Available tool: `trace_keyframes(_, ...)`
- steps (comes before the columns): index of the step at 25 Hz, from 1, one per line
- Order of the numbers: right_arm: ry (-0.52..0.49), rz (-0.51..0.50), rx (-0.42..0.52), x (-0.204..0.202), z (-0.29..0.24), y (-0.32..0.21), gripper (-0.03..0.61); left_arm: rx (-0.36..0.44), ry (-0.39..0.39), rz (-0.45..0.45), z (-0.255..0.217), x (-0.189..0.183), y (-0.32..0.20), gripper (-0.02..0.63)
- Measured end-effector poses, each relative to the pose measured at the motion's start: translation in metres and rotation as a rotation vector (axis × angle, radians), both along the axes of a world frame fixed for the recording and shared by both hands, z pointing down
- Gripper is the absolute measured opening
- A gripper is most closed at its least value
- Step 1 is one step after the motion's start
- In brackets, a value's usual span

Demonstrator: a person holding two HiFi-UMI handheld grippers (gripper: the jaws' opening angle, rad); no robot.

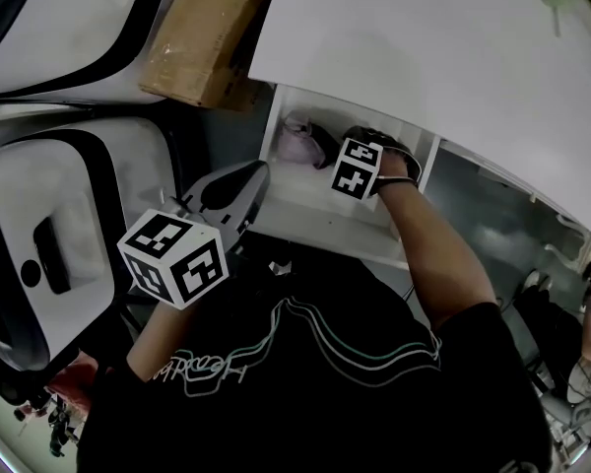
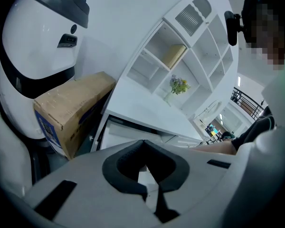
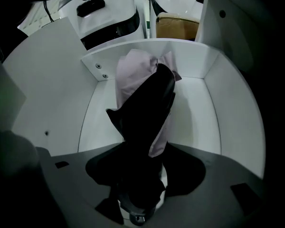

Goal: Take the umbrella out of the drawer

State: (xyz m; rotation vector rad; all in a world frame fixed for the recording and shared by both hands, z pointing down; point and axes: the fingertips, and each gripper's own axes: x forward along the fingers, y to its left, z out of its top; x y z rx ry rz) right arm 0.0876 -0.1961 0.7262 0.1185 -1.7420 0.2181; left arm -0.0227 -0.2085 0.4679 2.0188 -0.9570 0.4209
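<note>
A folded umbrella (image 1: 300, 141), black and pale lilac, lies in the open white drawer (image 1: 325, 220) below the desk top. My right gripper (image 1: 340, 151) reaches into that drawer, its marker cube facing up. In the right gripper view the umbrella (image 3: 147, 108) runs from the drawer's back wall (image 3: 199, 65) down between the jaws, and the right gripper (image 3: 140, 198) is shut on its near end. My left gripper (image 1: 256, 175) hangs outside the drawer, to its left and close to my body. The left gripper (image 2: 149, 189) is shut with nothing in it.
A cardboard box (image 1: 202, 37) stands left of the drawer under the white desk top (image 1: 424, 57). A large white and black machine (image 1: 49, 225) fills the left side. A white wall shelf (image 2: 180, 46) with a vase of flowers (image 2: 178, 84) rises behind the desk.
</note>
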Motion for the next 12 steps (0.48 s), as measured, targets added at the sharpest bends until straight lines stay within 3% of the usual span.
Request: trace_keyframes(12,0.048,0.015,0.026,0.000,-0.007,0.002,0.216,0.032,0.010,-0.016,-0.016,-0.012,0.005,0.020)
